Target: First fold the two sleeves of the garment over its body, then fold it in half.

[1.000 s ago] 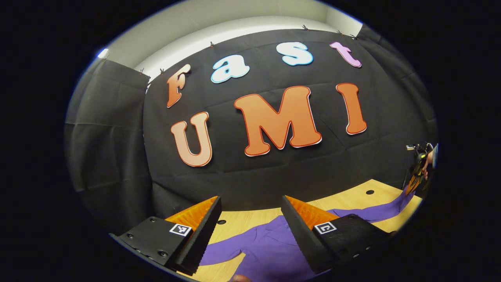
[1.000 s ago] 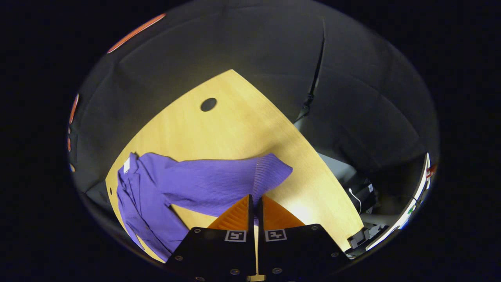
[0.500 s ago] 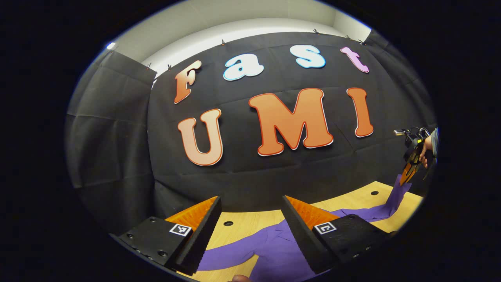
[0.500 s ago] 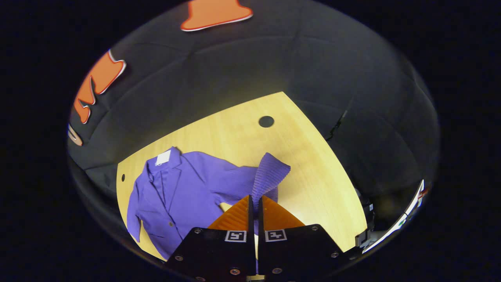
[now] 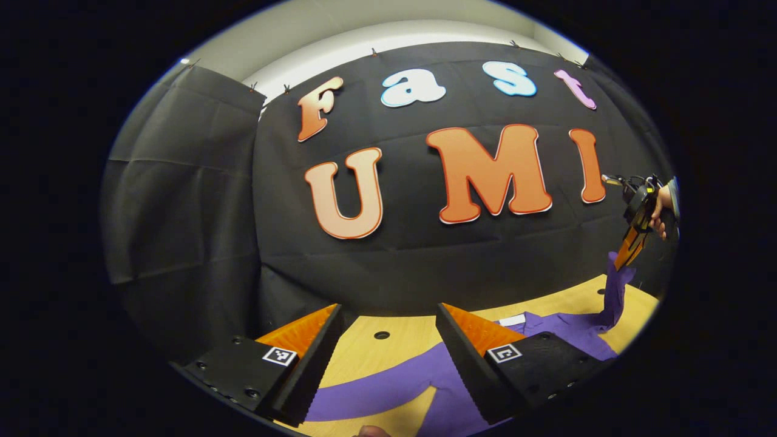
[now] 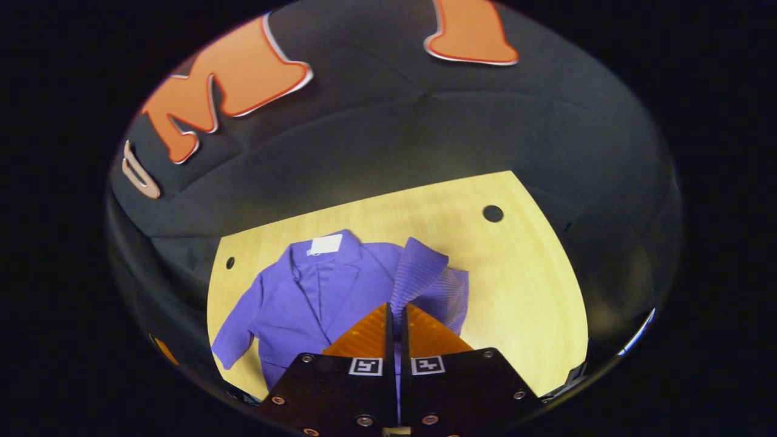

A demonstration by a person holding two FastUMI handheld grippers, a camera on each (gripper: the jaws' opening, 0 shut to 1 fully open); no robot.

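Since a second ago, the purple knitted jacket [image 6: 315, 291] has had its sleeve [image 6: 419, 273] raised off the pale wooden tabletop [image 6: 522, 291] and carried over the jacket's shoulder, the body lying flat, collar toward the wall. First sleeve fold is in hand. Right hand-held gripper [image 6: 394, 312] is clamped on the ribbed cuff; next it should lower the cuff across the jacket's chest and let go. Left hand-held gripper [image 5: 388, 331] hangs wide open, empty, above the jacket's other sleeve [image 5: 370, 397].
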